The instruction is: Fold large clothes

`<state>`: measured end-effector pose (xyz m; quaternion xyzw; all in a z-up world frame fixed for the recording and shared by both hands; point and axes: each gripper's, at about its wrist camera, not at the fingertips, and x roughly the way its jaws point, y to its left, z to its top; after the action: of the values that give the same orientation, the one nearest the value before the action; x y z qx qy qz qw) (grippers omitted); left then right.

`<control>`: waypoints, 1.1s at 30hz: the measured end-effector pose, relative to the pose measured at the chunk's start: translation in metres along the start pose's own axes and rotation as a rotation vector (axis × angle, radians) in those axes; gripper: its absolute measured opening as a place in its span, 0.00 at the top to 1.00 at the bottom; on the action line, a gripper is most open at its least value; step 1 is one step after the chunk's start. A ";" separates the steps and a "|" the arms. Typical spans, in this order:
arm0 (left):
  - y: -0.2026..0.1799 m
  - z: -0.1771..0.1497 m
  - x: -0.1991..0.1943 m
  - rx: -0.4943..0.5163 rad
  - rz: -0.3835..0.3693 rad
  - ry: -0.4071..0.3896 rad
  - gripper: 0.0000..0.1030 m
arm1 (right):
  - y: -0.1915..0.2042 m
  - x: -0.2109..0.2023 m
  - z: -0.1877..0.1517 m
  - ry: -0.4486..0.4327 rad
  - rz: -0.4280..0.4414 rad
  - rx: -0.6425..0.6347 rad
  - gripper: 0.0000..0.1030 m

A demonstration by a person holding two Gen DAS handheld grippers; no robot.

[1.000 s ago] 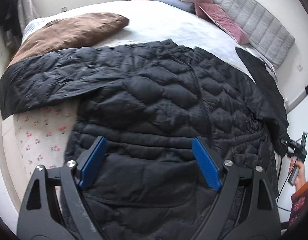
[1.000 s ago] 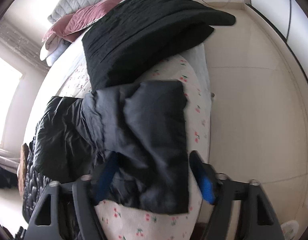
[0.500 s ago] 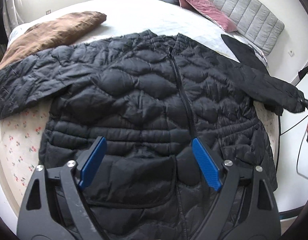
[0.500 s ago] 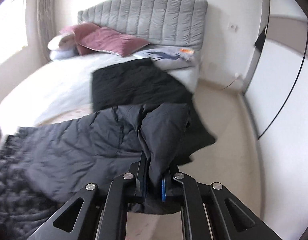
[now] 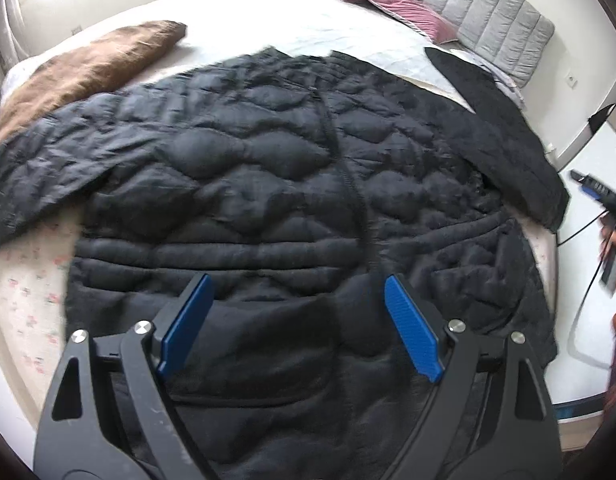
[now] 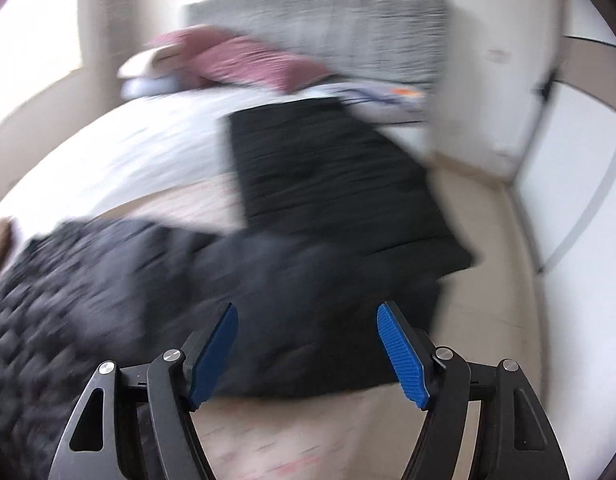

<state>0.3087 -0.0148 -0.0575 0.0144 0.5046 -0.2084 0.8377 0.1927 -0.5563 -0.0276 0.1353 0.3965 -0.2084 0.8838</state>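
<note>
Jacket (image 5: 243,184), black, puffy, diamond-quilted, lies flat; left claw (image 5: 299,328) spread, right claw (image 6: 308,354) just opened, empty

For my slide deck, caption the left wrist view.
Open left gripper above black quilted jacket spread flat on the bed.

Quilted, faintly glossy black jacket (image 5: 267,184)

Left wrist view: steeply down, close over jacket (image 5: 267,200). Right wrist view: toward headboard (image 6: 320,28). Both share jacket.
</note>
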 end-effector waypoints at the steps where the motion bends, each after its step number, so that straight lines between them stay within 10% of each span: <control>1: -0.012 0.000 0.005 0.014 -0.033 0.010 0.15 | 0.019 0.000 -0.009 0.012 0.085 -0.038 0.29; 4: -0.049 -0.002 0.018 0.129 -0.136 0.032 0.15 | 0.072 0.006 -0.035 0.102 0.361 -0.206 0.29; 8: -0.089 0.000 0.038 0.332 -0.304 0.065 0.20 | 0.121 0.012 -0.065 0.213 0.504 -0.435 0.29; 21: -0.126 0.002 0.111 0.522 -0.435 0.249 0.59 | 0.135 0.074 -0.104 0.395 0.509 -0.429 0.29; 28: -0.115 -0.005 0.096 0.467 -0.443 0.202 0.95 | 0.144 0.060 -0.119 0.358 0.519 -0.460 0.80; 33: -0.105 -0.010 0.083 0.400 -0.413 0.130 1.00 | 0.133 0.046 -0.115 0.254 0.447 -0.389 0.88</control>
<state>0.2950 -0.1363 -0.1133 0.0894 0.4984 -0.4686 0.7239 0.2091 -0.4052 -0.1274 0.0723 0.4964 0.0893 0.8605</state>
